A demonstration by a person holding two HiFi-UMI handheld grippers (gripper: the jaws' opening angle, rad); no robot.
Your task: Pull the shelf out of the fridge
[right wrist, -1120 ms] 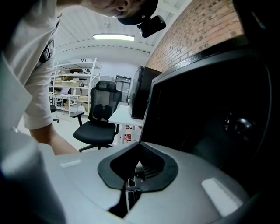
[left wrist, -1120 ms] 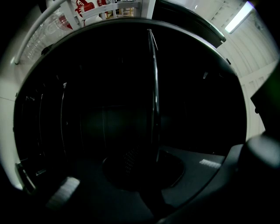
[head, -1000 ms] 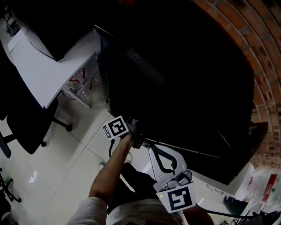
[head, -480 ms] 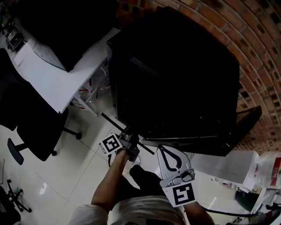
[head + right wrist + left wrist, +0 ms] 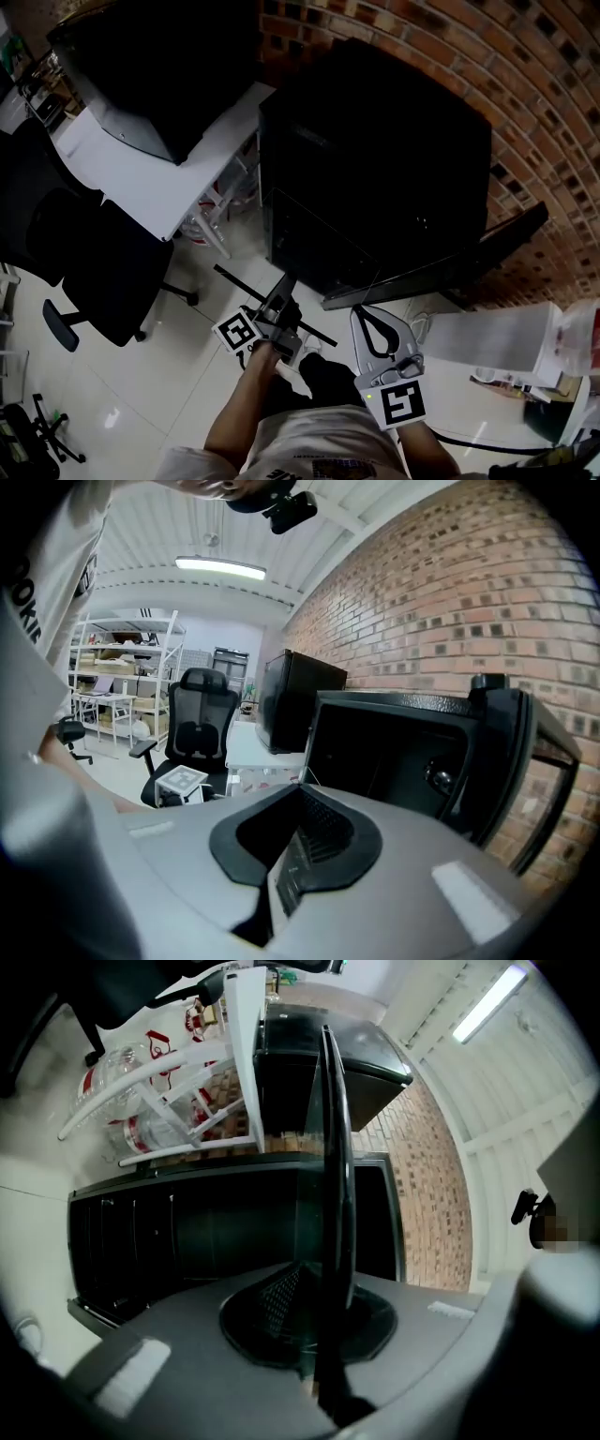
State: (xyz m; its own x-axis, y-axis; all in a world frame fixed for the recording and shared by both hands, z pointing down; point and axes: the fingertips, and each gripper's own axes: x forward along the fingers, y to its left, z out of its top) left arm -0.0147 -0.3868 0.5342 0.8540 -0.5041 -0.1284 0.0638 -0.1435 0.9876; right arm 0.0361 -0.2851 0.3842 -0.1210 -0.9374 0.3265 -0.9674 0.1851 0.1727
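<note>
Left gripper view shows the left gripper (image 5: 323, 1340) with its jaws pressed together on the rim of the shelf (image 5: 334, 1166), a thin dark pane seen edge-on and running straight away from the camera toward the black fridge (image 5: 187, 1232). In the head view the pane shows as a slim dark line over the pale floor (image 5: 159, 375), in front of the open cabinet and seemingly clear of it, with the door (image 5: 450, 267) swung out to the right. The right gripper (image 5: 373, 328) hangs just beside the left one, jaws closed and nothing between them. The pull itself looks about done, so the care now is in carrying. The pane is held by one edge only and will likely lever hard against that pinch, so the clamp should be kept firm and the wrist steady. It would be wise to open the right gripper and take the opposite edge. The far corner should be kept away from the door and the desk (image 5: 159, 178) while it is lowered.
</note>
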